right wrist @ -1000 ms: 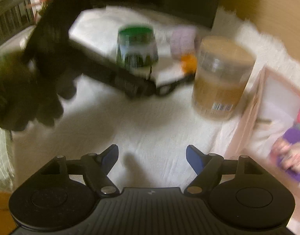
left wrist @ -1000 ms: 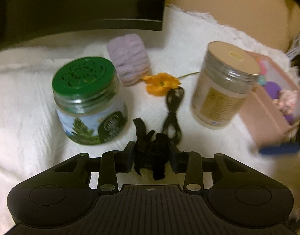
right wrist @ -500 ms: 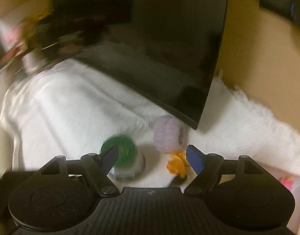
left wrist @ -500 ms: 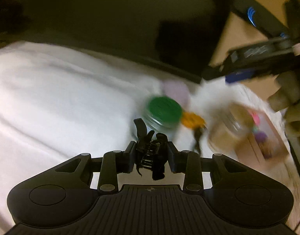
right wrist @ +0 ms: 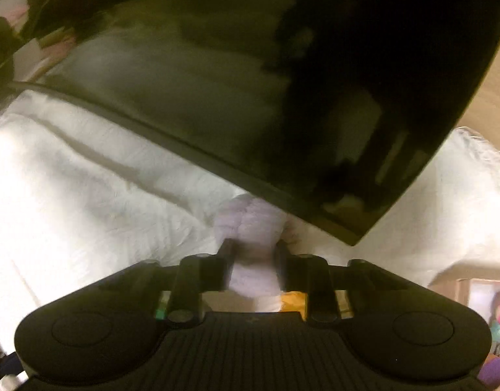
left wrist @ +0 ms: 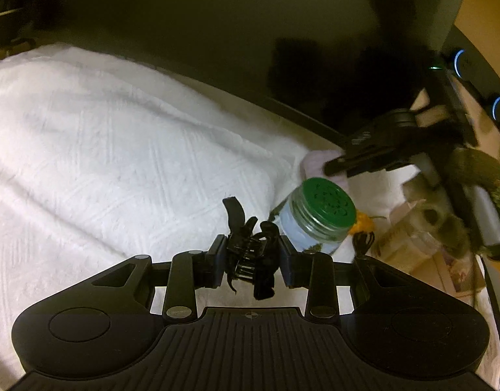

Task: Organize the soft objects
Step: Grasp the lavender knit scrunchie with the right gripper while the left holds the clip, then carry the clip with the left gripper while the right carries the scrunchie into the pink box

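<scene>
Two grabs underway: left claw (left wrist: 252, 262) clamps a black hair clip (left wrist: 250, 254), right claw (right wrist: 253, 260) closing around the lilac scrunchie (right wrist: 250, 224), neither boxed yet.

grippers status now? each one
Left gripper: shut on the black hair clip.
Right gripper: jaws closing, the lilac soft roll between them.

A jar with a green lid (left wrist: 328, 199) stands on the white blanket (left wrist: 103, 163), lower right. A big black screen (right wrist: 315, 81) fills the top.
</scene>
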Available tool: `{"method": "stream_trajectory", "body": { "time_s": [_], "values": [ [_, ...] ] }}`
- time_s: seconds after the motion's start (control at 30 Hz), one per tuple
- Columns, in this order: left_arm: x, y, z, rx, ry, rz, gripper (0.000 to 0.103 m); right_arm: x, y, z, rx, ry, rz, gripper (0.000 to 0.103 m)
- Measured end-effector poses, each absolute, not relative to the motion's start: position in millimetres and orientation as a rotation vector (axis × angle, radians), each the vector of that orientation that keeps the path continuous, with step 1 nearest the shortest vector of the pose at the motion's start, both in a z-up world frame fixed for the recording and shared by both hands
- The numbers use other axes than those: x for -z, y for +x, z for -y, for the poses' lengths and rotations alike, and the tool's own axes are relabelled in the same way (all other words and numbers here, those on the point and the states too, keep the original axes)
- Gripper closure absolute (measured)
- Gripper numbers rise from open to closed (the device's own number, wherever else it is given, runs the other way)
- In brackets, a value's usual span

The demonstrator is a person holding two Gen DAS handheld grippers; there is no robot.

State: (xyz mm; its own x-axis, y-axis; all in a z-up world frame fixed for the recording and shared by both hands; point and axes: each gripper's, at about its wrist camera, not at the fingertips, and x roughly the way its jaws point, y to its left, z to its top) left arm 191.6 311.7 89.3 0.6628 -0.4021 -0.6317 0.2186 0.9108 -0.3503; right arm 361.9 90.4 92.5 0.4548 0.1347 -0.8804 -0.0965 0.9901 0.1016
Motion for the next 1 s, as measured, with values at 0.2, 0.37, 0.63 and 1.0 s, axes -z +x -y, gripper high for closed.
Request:
{"method": "stream_trajectory", "body": {
  "time_s": [0.2,0.37,0.63,1.0],
  "values": [
    [-107,200,-309,0.344,-0.246,-0.735,0.066,-141,319,-79,-0.278,0.071,-1.006,0.091],
    [-126,207,-282,0.368,-0.264,-0.718,0.066,-187,281,-60,-0.333,0.065,-0.889,0.091],
    [-162,200,-185,0.523,-0.169,-0.676,0.066,-244,224,27,-0.273,0.125,-0.747,0.091],
    [-146,183,-21,0.771,-0.02,-0.756,0.066,-252,164,165,-0.107,0.185,-0.642,0.091]
  ]
}}
